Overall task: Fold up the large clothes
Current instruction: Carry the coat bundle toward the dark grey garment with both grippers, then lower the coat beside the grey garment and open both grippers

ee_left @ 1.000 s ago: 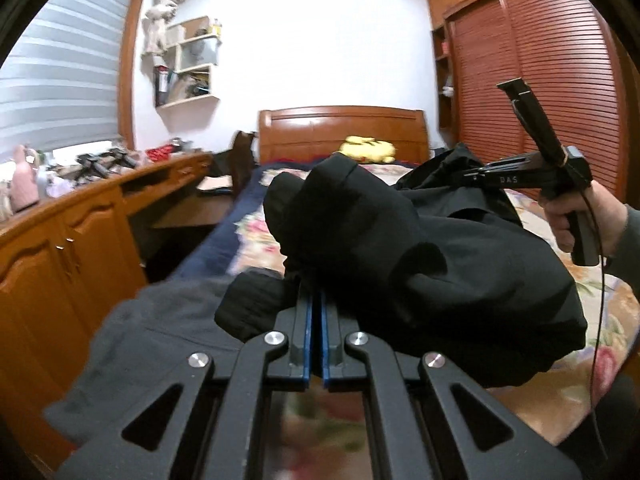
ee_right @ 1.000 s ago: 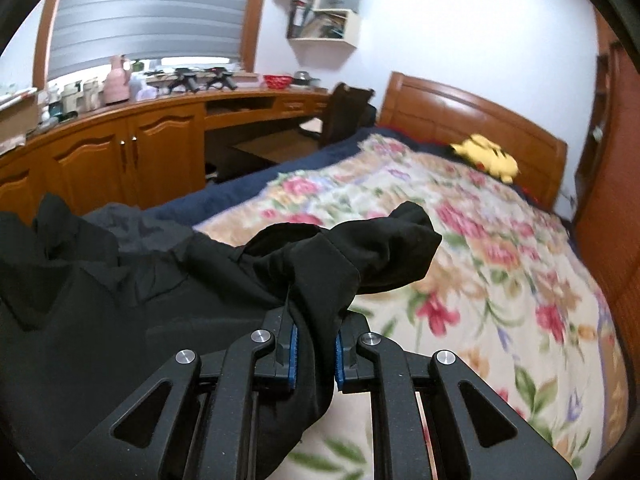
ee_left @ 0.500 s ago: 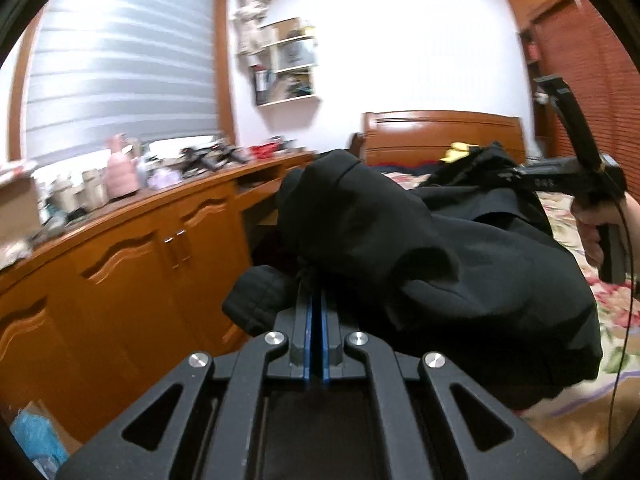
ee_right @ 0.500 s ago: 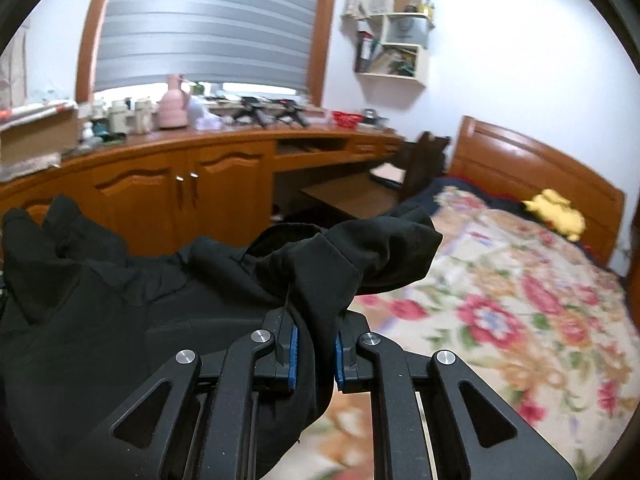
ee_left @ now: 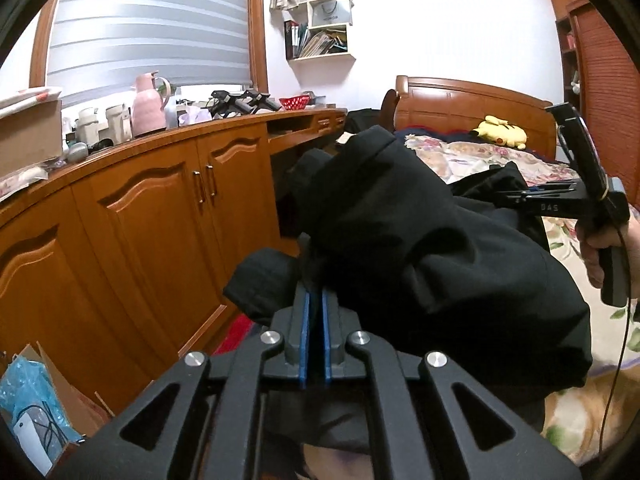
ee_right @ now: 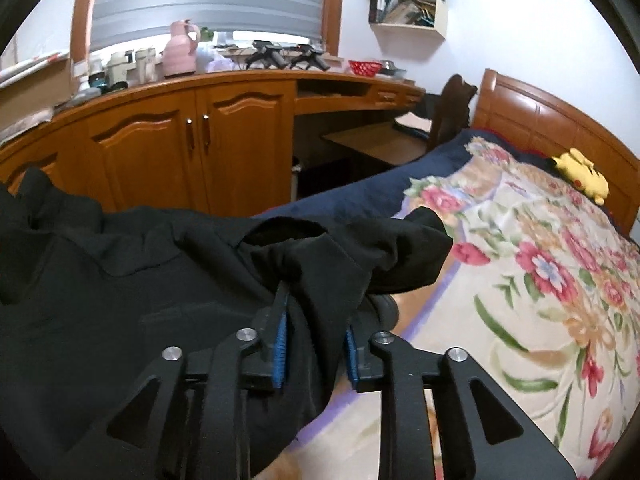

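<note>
The garment [ee_right: 160, 280] is plain black. Both hand-held grippers, left [ee_left: 315, 312] and right [ee_right: 316, 328], are black with blue pads [ee_right: 281, 340]. The bedspread [ee_right: 540, 280] is cream with red and pink flowers and green leaves, edged navy. The counter [ee_left: 160, 200] is orange-brown wood. The plush toy [ee_right: 582, 176] is yellow, the jug [ee_left: 148, 106] pink, the wall [ee_left: 440, 20] white.

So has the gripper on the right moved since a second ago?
Yes. The right gripper swung left, away from the yellow plush toy toward the wooden cabinets, its jaws just opening around the black garment.
</note>
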`<control>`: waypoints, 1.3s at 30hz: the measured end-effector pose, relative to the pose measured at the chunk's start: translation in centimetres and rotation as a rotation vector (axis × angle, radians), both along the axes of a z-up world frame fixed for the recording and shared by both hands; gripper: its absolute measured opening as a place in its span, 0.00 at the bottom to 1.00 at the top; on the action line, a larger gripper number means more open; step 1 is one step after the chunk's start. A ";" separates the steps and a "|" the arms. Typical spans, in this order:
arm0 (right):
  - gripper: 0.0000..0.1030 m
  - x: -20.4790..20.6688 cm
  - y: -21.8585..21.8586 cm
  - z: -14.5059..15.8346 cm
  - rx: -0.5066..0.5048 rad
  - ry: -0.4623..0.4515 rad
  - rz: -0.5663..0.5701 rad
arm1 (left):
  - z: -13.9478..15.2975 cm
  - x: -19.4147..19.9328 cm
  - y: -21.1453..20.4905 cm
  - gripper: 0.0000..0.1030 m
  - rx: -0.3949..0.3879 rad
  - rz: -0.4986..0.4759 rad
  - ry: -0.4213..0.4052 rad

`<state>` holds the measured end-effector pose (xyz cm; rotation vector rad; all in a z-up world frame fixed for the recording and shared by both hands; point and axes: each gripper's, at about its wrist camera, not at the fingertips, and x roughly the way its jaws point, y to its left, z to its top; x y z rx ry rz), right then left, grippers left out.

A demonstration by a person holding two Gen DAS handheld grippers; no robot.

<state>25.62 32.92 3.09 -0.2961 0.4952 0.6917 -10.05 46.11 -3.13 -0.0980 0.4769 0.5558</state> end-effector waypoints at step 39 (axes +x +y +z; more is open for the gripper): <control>0.66 -11.4 -19.0 -1.6 0.065 -0.027 0.000 | -0.9 7.0 -3.5 0.25 -0.102 -0.017 0.159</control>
